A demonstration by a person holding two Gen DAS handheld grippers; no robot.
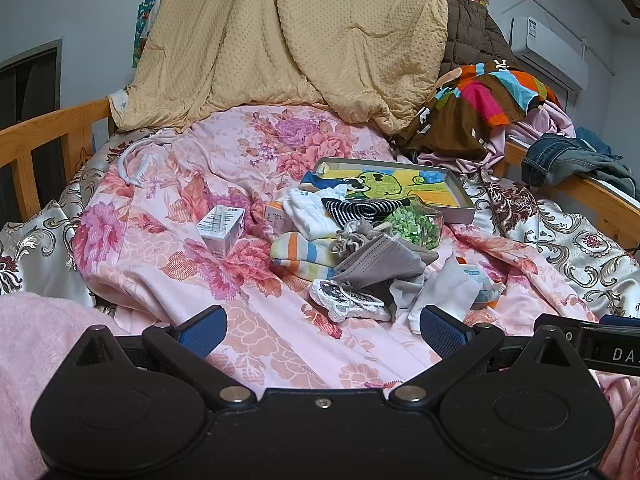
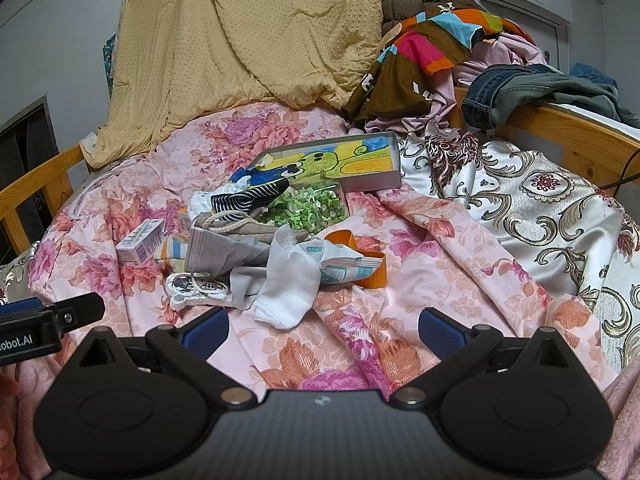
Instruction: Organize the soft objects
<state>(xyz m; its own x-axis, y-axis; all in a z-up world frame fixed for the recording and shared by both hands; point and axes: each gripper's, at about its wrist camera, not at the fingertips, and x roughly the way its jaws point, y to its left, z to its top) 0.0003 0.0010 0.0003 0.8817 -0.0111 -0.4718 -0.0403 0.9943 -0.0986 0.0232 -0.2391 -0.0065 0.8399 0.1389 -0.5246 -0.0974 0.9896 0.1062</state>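
**Pink floral bedspread, a heap of small things, both tongs empty**

Pink floral bedspread carries a heap centred on a grey face mask. Left of the mask lies a white carton, then a striped sock; right of it, a white sock and an orange band. Left gripper and right gripper hover wide open before the heap, holding nothing. Likely risk: mask loops snagging, dragging neighbours along.

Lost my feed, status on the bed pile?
Left gripper open, empty. Right gripper open, empty. Pile untouched: grey mask, white sock, striped sock. Cardboard box and clear tub mixed in.
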